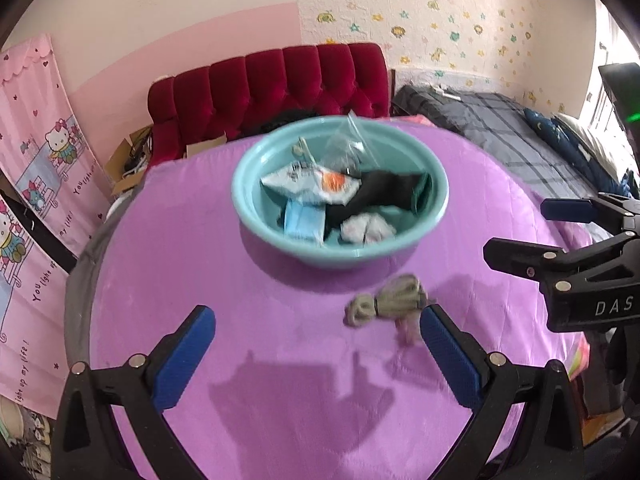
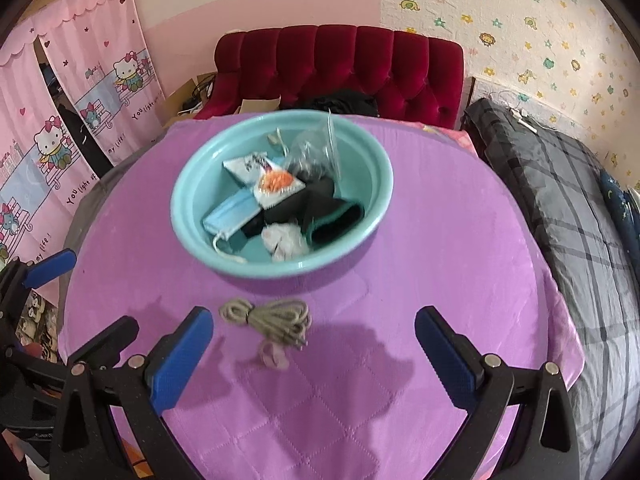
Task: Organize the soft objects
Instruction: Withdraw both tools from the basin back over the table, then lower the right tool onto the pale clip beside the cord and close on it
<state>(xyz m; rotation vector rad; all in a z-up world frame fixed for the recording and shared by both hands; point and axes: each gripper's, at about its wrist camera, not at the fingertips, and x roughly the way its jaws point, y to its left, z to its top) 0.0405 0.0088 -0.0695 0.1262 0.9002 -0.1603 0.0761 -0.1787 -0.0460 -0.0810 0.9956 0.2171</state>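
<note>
A teal bowl [image 1: 432,216] [image 2: 372,164] stands on the purple cloth and holds a blue face mask [image 1: 302,224] [image 2: 232,216], a white packet [image 1: 304,182], black fabric [image 1: 380,196], a clear bag [image 2: 316,152] and a white wad [image 2: 284,242]. A bundled beige cord [image 1: 386,304] [image 2: 272,318] lies in front of the bowl with a small pink item [image 2: 272,354] beside it. My left gripper [image 1: 318,342] is open, its right finger next to the cord. My right gripper [image 2: 314,344] is open just behind the cord; it also shows in the left wrist view [image 1: 524,236].
The purple cloth [image 1: 200,240] covers a round table. A red tufted headboard [image 1: 280,80] stands behind it, a grey plaid bed [image 2: 560,200] lies to the right, and pink cartoon curtains [image 2: 60,120] hang on the left.
</note>
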